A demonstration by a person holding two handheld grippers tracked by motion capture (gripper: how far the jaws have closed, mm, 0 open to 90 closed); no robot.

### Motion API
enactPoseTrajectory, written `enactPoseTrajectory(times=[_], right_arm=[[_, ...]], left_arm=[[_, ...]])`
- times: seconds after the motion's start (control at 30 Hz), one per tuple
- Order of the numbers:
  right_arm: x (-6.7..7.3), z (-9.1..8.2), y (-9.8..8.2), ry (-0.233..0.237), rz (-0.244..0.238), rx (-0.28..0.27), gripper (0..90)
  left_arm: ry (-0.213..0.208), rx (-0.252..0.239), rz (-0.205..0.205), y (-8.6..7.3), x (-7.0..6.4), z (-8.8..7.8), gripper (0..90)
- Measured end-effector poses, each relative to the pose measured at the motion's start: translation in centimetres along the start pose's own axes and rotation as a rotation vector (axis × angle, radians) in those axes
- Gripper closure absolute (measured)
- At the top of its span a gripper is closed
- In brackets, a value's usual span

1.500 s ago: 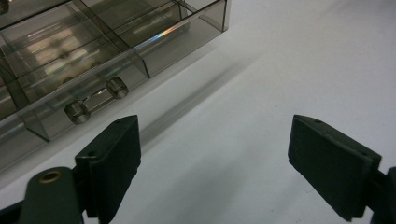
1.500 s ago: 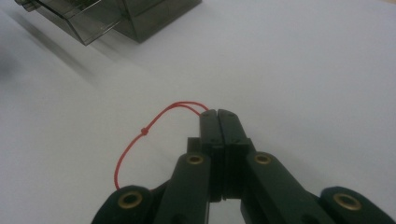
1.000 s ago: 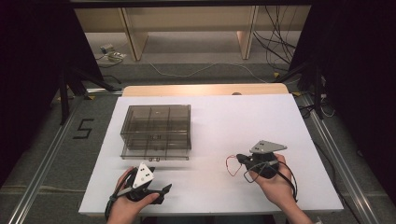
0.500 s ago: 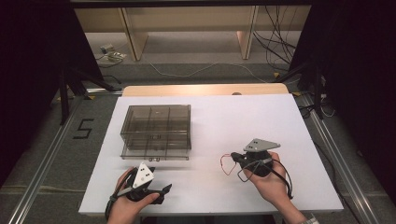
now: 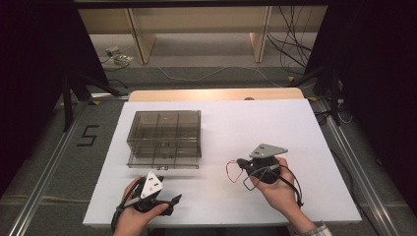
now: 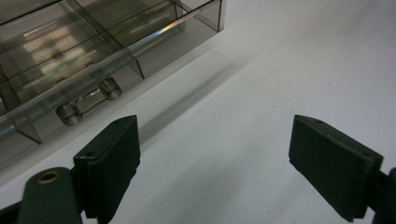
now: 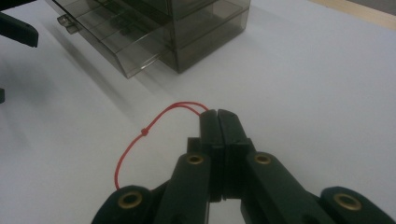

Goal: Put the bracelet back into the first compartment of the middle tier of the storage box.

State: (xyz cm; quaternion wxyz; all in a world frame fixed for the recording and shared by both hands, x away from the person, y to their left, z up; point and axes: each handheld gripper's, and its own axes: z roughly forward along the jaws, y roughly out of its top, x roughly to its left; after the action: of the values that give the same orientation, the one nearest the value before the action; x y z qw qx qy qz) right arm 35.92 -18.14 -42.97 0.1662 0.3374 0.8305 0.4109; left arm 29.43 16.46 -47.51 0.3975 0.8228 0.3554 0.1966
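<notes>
Right jaws: pressed together on the ends of a red string (image 7: 154, 122), which loops out to the left of the tips with a small knot along it.
Right gripper (image 7: 218, 114): held in the person's right hand (image 5: 280, 189) over the near right part of the table; the string hangs at its left side, above the white surface.
Left jaws: wide apart, nothing between them; bare table under the gap.
Left gripper (image 6: 212, 154): near left, in the left hand (image 5: 135, 216), just near of the drawer box.
Drawer box (image 5: 164, 137): smoky clear plastic, left of centre; its lower drawer (image 7: 116, 44) stands pulled out a little toward the near side.
Table (image 5: 236, 123): white top; both grippers well apart.
</notes>
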Motion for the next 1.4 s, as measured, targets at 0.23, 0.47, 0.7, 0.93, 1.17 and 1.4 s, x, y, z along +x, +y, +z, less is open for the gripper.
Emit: enactPoseTrajectory(times=[0.23, 0.47, 0.7, 0.93, 1.17, 1.4], right_arm=[[0.5, 0.4, 0.5, 0.008, -0.007, 0.000, 90.0], [0.9, 1.1, 1.3, 0.017, -0.025, -0.007, 90.0], [1.5, 1.6, 2.0, 0.027, -0.040, -0.011, 90.0], [1.9, 2.1, 2.4, 0.036, -0.040, -0.007, 90.0], [2.2, 2.6, 3.0, 0.043, -0.050, -0.012, 90.0], [2.7, 3.1, 3.6, 0.051, -0.055, -0.016, 90.0]], left_arm=[[-0.002, -0.001, 0.001, 0.0, 0.0, 0.0, 16.6], [-0.002, -0.002, 0.002, 0.0, 0.0, 0.0, 16.6], [-0.002, -0.002, 0.000, 0.0, 0.0, 0.0, 16.6], [-0.002, -0.002, -0.001, 0.0, 0.0, 0.0, 16.6], [-0.003, -0.003, -0.001, 0.0, 0.0, 0.0, 16.6], [-0.003, -0.004, 0.000, 0.0, -0.1, 0.0, 16.5]])
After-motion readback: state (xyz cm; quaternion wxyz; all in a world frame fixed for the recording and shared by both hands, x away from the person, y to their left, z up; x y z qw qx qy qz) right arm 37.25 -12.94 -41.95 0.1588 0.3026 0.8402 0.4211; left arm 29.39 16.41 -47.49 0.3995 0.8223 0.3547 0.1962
